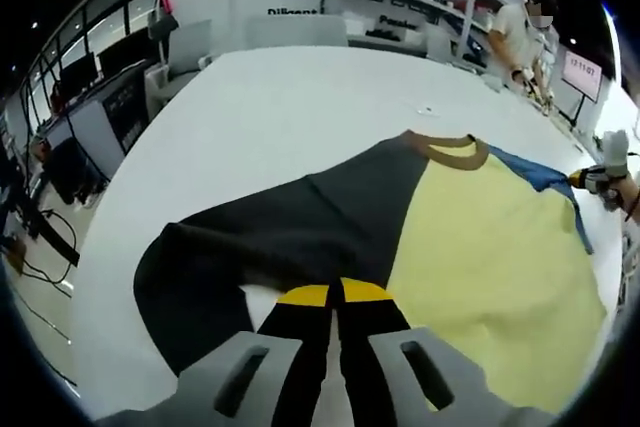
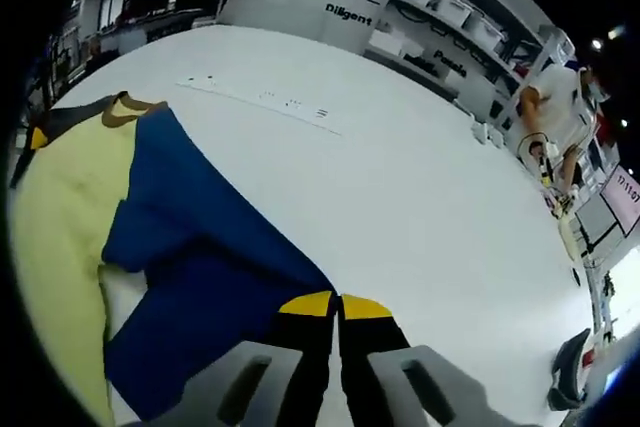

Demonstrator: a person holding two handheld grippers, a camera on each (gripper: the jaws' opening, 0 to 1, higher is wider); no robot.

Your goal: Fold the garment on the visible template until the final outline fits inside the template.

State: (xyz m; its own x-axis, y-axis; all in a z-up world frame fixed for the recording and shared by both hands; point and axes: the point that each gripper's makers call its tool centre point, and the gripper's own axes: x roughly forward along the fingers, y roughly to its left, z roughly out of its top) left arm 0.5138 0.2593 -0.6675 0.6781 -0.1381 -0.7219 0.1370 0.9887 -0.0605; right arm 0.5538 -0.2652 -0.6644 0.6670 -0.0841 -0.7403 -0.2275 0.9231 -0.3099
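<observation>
while the shirt (image 1: 470, 247) lies spread flat on the white desk (image 1: 270, 117), the left tongs (image 1: 335, 299) pinch its dark sleeve (image 1: 220, 267) and the right tongs (image 2: 336, 304) pinch its blue sleeve (image 2: 190, 267), probably ready to fold both inward.

Left gripper view sits low and close over the dark grey sleeve of the colour-block fabric shirt (image 1: 400, 237), facing across the white table (image 1: 270, 117) toward shelving. Right gripper view sits equally close at the blue sleeve (image 2: 190, 257). Both share the yellow front panel and brown collar.
</observation>
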